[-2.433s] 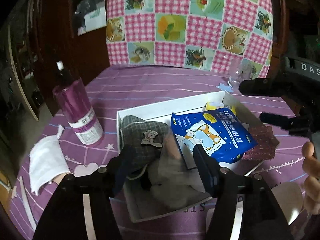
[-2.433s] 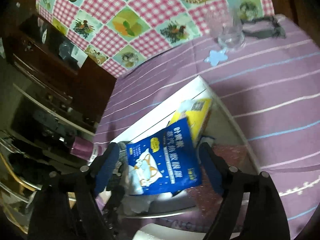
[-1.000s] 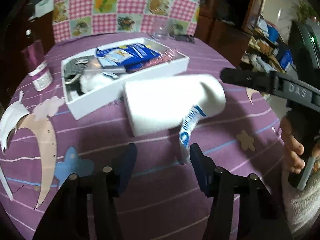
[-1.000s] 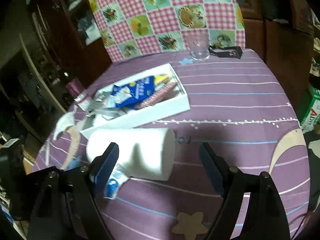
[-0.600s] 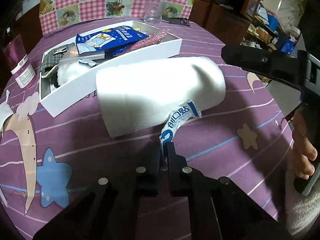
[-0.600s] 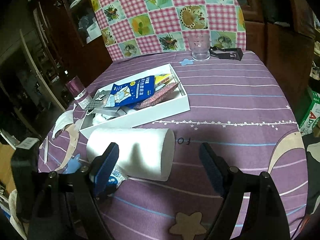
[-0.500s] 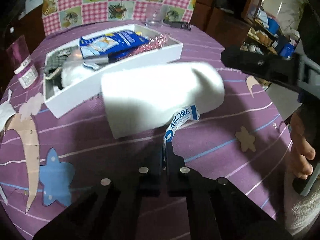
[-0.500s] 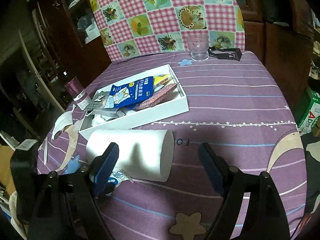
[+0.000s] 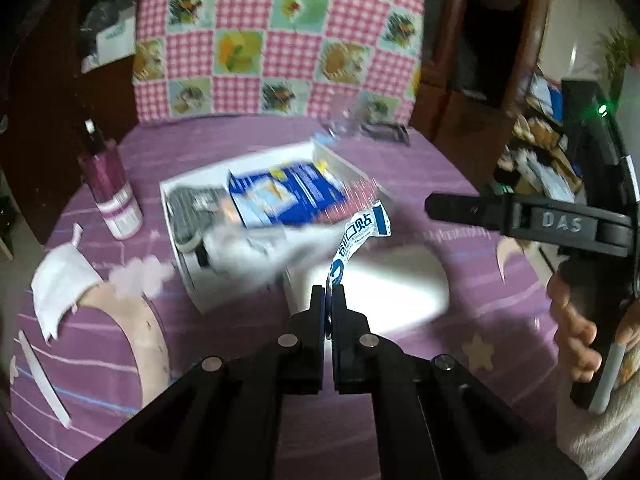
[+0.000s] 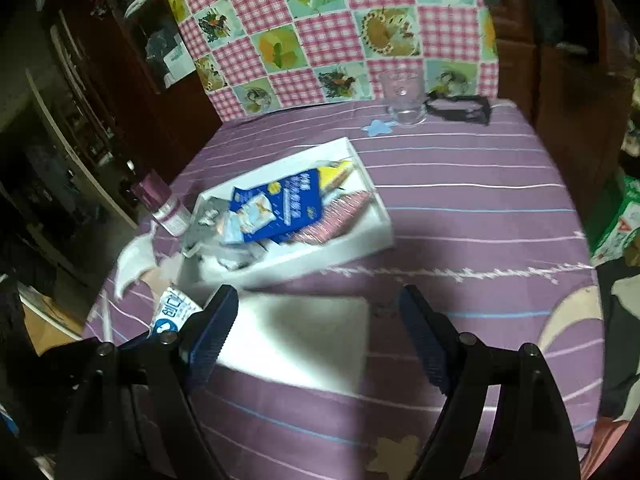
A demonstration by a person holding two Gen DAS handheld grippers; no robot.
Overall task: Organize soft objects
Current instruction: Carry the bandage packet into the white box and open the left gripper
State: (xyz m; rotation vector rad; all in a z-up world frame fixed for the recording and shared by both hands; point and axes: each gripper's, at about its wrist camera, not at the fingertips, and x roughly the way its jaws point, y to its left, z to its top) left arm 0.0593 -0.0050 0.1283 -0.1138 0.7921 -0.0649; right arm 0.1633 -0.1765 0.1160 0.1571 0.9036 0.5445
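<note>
The left gripper (image 9: 329, 294) is fully closed, its jaws pinched on the lower end of a blue-and-white bandage strip (image 9: 360, 236), which curls upward from the grip; holding it by one end keeps the printed length free to be laid down rather than crumpled. The right gripper (image 10: 316, 332) stands wide open with nothing between its jaws, poised over the white paper-towel roll (image 10: 304, 340) that lies on its side on the purple striped tablecloth (image 10: 460, 184), near the camera; judged, this is a ready position for a wide, soft item. Beyond the roll sits the white tray (image 10: 360, 242), already carrying a blue printed packet (image 10: 280, 204), a grey checked cloth item (image 9: 188, 208) at its left end and a glittery pink piece (image 10: 344, 212) at its right. The strip is above the roll's near-left end, between roll and tray. A purple bottle (image 9: 112, 196) and a white torn paper (image 9: 60, 284) lie left of the tray; a clear glass (image 10: 404, 96) stands at the far side. Both views are motion-blurred, so finer detail in the tray cannot be confirmed. Judged next destination for the strip: the tray.
</note>
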